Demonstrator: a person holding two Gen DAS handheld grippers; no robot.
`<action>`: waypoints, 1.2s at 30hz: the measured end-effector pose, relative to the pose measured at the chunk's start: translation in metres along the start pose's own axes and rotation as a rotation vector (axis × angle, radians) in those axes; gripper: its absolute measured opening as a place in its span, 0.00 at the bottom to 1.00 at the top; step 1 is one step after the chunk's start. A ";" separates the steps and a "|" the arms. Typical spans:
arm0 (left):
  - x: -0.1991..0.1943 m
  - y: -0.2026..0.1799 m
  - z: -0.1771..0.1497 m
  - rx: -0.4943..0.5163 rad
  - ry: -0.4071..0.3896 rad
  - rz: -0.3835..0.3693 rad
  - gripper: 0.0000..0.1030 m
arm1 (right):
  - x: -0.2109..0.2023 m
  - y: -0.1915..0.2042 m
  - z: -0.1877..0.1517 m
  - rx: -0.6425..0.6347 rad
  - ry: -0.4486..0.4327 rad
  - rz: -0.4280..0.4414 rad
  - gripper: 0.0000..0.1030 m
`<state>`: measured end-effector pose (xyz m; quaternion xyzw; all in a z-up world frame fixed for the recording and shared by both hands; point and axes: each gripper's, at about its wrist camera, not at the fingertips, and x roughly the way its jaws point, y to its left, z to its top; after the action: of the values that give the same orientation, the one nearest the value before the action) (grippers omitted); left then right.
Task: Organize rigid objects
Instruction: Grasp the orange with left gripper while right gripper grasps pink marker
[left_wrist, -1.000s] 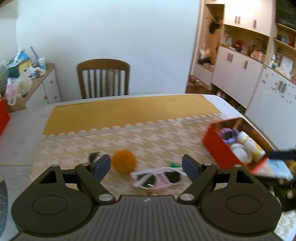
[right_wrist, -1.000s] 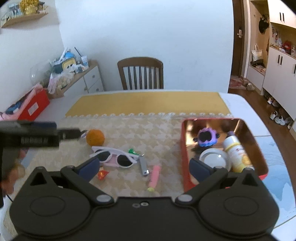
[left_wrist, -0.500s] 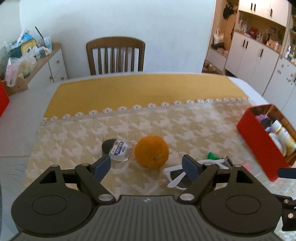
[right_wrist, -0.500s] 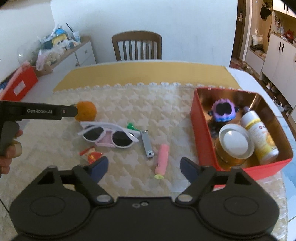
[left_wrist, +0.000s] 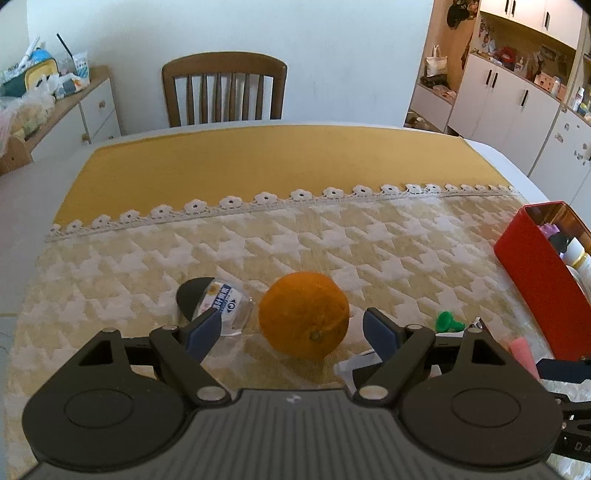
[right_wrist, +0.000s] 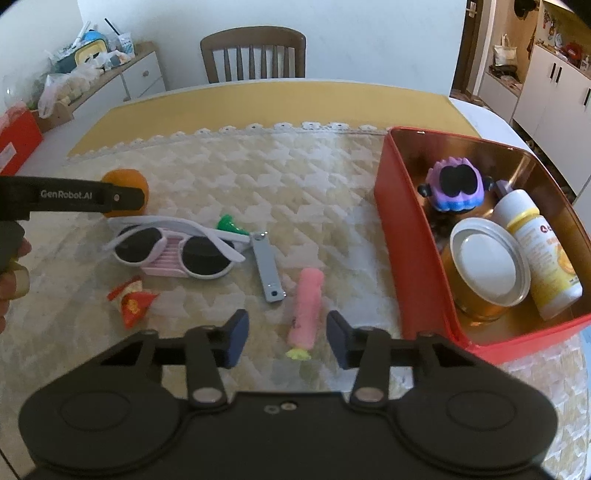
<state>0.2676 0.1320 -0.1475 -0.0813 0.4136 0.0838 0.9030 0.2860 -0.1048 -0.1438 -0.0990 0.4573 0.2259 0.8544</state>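
An orange (left_wrist: 303, 314) lies on the patterned cloth between the open fingers of my left gripper (left_wrist: 291, 330), not gripped. It also shows in the right wrist view (right_wrist: 127, 184), partly behind the left gripper's finger (right_wrist: 74, 197). My right gripper (right_wrist: 287, 338) is open around the near end of a pink tube (right_wrist: 306, 308). White sunglasses (right_wrist: 173, 247), a grey nail clipper (right_wrist: 267, 267), a green piece (right_wrist: 229, 225) and a red wrapper (right_wrist: 131, 301) lie on the cloth. The red box (right_wrist: 417, 258) holds a purple toy (right_wrist: 456, 188), a tin (right_wrist: 487, 266) and a bottle (right_wrist: 539, 251).
A clear packet with a black disc (left_wrist: 214, 299) lies left of the orange. A wooden chair (left_wrist: 225, 88) stands at the table's far side. A sideboard with clutter (left_wrist: 55, 99) is at the left, white cupboards (left_wrist: 517, 103) at the right.
My left gripper has moved left and forward from the sunglasses to the orange. My right gripper has come down and forward, and its fingers have narrowed around the pink tube.
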 end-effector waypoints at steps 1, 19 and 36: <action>0.001 0.000 0.000 -0.001 0.001 0.001 0.81 | 0.001 0.000 0.001 -0.001 0.002 -0.002 0.37; -0.001 -0.008 0.001 0.030 -0.027 0.004 0.52 | 0.001 0.000 0.000 -0.017 -0.015 -0.045 0.14; -0.040 -0.002 0.001 -0.033 -0.006 0.026 0.52 | -0.046 -0.008 0.003 0.009 -0.072 -0.021 0.14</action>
<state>0.2429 0.1273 -0.1165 -0.0906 0.4103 0.1026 0.9016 0.2703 -0.1244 -0.1044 -0.0917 0.4263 0.2181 0.8731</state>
